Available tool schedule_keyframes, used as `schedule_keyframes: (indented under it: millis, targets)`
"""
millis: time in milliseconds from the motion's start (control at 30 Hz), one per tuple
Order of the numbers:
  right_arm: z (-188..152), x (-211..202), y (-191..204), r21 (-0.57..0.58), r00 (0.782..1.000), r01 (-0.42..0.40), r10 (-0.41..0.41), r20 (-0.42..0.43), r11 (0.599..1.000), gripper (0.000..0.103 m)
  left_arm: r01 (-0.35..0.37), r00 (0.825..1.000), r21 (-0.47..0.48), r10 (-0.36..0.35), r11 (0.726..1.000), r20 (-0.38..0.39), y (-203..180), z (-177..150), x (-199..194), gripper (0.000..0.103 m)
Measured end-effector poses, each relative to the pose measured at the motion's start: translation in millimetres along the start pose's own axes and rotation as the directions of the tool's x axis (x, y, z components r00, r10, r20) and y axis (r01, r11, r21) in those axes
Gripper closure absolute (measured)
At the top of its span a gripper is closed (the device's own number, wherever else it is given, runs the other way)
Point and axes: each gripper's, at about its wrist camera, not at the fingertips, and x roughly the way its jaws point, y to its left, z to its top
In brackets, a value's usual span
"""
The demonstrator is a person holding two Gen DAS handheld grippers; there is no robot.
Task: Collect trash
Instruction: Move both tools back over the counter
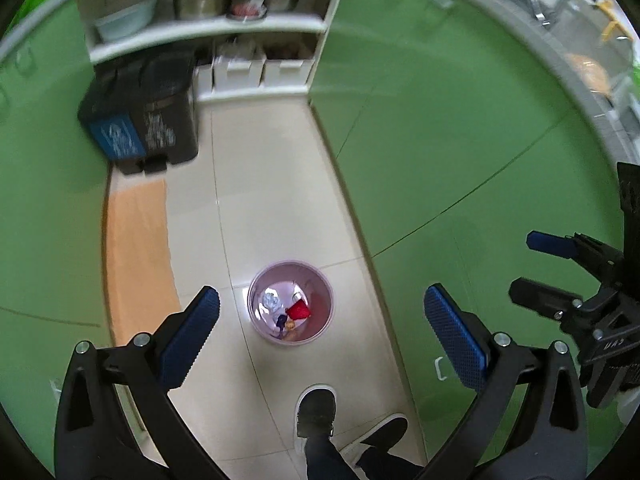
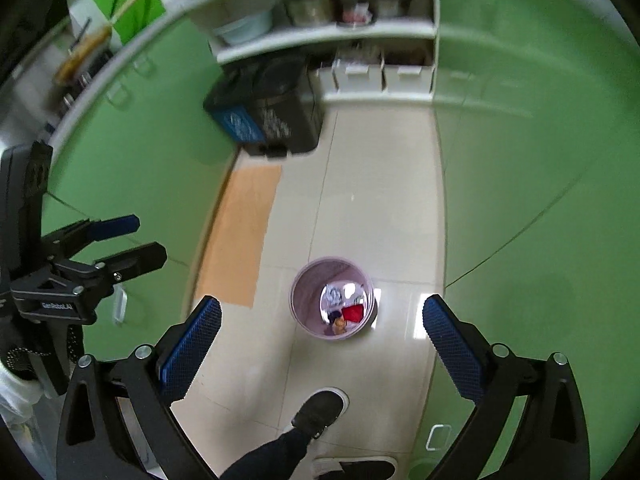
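Note:
A small pink waste bin (image 1: 291, 302) (image 2: 333, 298) stands on the tiled floor far below both grippers. Inside it lie a red wrapper (image 1: 299, 311) (image 2: 353, 313), crumpled white paper (image 1: 271, 301) (image 2: 331, 294) and a small orange scrap. My left gripper (image 1: 320, 322) hangs high over the bin, open, with nothing between its blue pads. My right gripper (image 2: 322, 322) is also high above the bin and open, its blue pads empty. Each gripper shows at the edge of the other's view, the right gripper (image 1: 532, 268) and the left gripper (image 2: 148, 236).
Green cabinet doors (image 1: 440, 140) line both sides of the narrow floor. A black pedal bin with a blue label (image 1: 140, 120) (image 2: 268, 116) stands at the far end beside white shelves (image 1: 208, 32). An orange mat (image 1: 138, 256) lies on the left. The person's black shoes (image 1: 316, 408) stand below.

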Motion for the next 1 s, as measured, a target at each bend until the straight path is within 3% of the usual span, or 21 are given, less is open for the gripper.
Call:
schedule_keyframes:
  millis: [267, 533, 700, 1000]
  targets:
    - [8.2, -152.7, 5.6, 0.055, 0.987, 0.036, -0.044, 0.156, 0.998, 0.006, 0.028, 0.996, 0.117, -0.038, 0.993, 0.085, -69.9, 38.9, -122.7, 0.003]
    - [-16.1, -273.9, -21.2, 0.190, 0.942, 0.103, -0.158, 0.296, 0.976, 0.006, 0.099, 0.982, 0.258, -0.135, 0.961, 0.129, -152.1, 63.5, -195.3, 0.003]
    - [-56.4, -328.1, -47.4, 0.303, 0.904, 0.165, -0.267, 0.335, 0.939, 0.006, 0.178, 0.963, 0.380, -0.240, 0.908, 0.121, -220.1, 75.0, -211.8, 0.003]
    - [-148.7, -402.3, -120.2, 0.546, 0.821, 0.262, -0.481, 0.308, 0.796, 0.006, 0.299, 0.925, 0.562, -0.378, 0.771, 0.027, -347.0, 76.1, -202.4, 0.003]
